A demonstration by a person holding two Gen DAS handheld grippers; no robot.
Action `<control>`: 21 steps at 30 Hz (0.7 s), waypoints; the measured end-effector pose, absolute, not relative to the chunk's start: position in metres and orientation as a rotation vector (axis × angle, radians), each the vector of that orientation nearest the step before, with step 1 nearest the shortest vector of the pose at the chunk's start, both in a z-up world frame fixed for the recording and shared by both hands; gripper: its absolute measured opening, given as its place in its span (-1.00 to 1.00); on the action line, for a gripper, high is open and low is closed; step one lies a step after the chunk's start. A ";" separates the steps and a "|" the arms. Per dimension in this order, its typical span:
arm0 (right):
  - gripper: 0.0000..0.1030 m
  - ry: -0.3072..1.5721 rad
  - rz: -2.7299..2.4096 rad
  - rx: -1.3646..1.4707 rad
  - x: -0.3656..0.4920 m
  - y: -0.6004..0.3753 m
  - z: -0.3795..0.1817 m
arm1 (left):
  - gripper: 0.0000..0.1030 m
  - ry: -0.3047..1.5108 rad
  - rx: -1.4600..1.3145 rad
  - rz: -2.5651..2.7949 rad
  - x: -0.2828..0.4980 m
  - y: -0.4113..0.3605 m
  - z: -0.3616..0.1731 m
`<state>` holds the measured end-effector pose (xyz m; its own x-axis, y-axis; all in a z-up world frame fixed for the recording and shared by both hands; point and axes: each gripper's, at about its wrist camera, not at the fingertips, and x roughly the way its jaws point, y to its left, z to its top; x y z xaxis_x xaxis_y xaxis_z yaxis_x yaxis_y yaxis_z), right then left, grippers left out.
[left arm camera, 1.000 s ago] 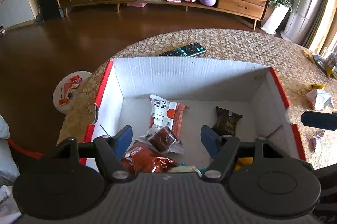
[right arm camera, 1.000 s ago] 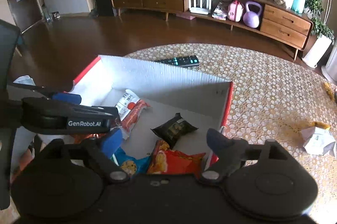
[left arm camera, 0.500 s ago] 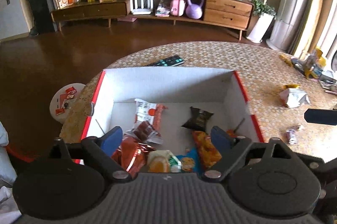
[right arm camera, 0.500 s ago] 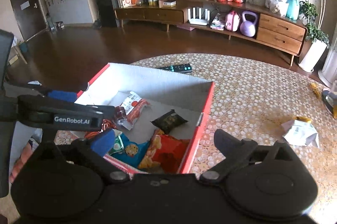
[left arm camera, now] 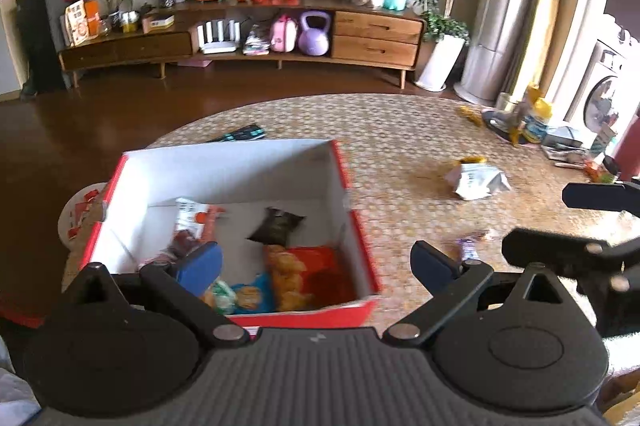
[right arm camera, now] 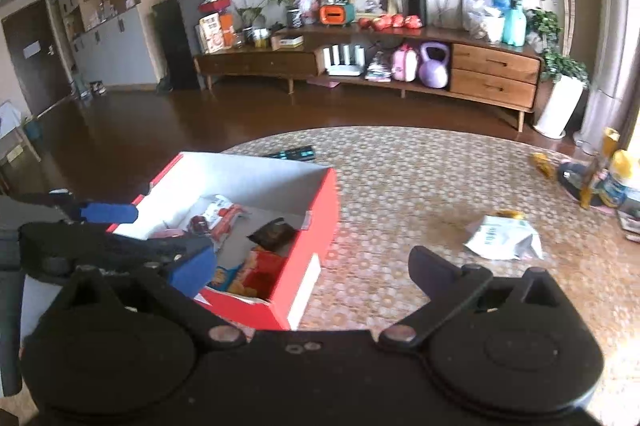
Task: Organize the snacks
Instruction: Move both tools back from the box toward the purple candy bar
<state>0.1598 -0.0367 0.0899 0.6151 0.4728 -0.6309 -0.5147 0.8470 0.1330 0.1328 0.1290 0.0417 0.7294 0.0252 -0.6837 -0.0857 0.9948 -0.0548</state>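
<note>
left hand-held gripper (left arm camera: pixel 316 262) jaws opening, empty; right hand-held gripper (right arm camera: pixel 312 266) wide, empty. white pouch (right arm camera: pixel 502 238) on counter (right arm camera: pixel 400 186): light, crinkly, soft; pinch crimped edge. box (right arm camera: pixel 320 210) near.

Snacks (left arm camera: pixel 288 266) in box (left arm camera: pixel 224 162) — on table (left arm camera: pixel 400 154)

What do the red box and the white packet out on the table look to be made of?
The red box looks like cardboard: matte white inside, glossier red outside, with thin folded walls and a raw cut rim. The white packet looks like thin plastic or foil film, crinkled and faintly shiny; which of the two is unclear through the blur.
</note>
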 end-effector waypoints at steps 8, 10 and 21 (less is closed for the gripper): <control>0.99 0.709 0.485 -0.012 0.161 -0.099 0.086 | 0.96 0.736 -0.057 -0.003 0.135 0.071 0.043; 0.99 0.719 0.466 -0.006 0.163 -0.114 0.083 | 0.96 0.741 -0.051 -0.020 0.139 0.057 0.041; 0.90 0.799 0.370 0.046 0.184 -0.170 0.055 | 0.96 0.777 -0.007 -0.065 0.163 -0.011 0.013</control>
